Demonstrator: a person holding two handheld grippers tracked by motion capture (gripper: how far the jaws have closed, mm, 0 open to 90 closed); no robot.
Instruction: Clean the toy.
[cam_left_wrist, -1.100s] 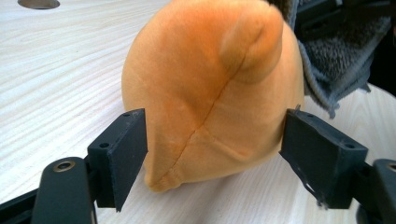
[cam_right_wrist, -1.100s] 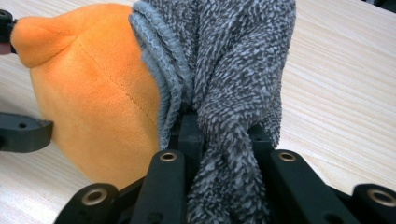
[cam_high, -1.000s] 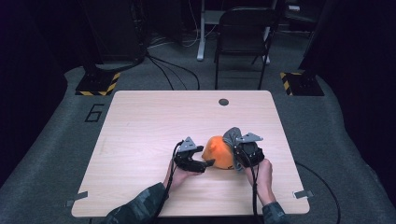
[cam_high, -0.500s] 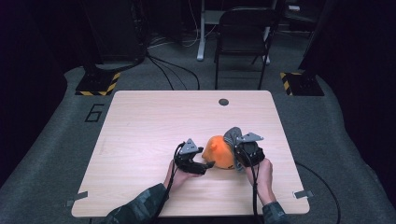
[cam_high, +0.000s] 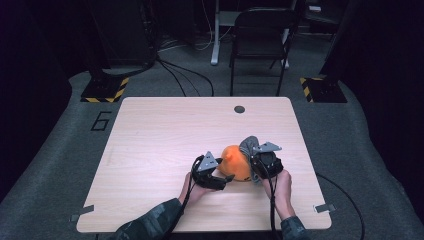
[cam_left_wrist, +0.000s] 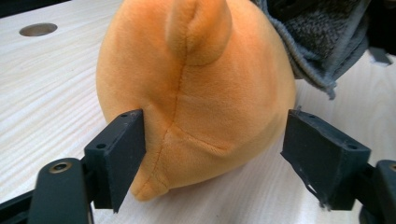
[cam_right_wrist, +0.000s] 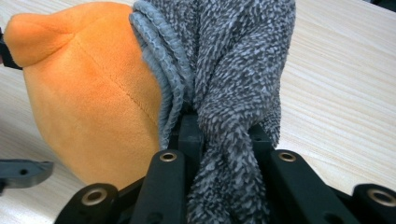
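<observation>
While plush toy (cam_left_wrist: 196, 93) unmoved, left hand-held gripper (cam_left_wrist: 215, 154) narrower.

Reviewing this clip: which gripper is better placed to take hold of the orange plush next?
Left. The left gripper already straddles the orange plush, its jaws just closing in, one pad touching and the other a gap away. The right gripper is shut on the grey cloth, so it looks occupied.

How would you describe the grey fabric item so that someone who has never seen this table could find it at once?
On the pale wooden table, look at the near right part, where the person's two hands meet around an orange plush toy. The grey fuzzy cloth lies against the toy's right side, pinched in the shut right gripper. It is the one grey, nubbly, ribbed-edged thing beside smooth orange plush.
</observation>
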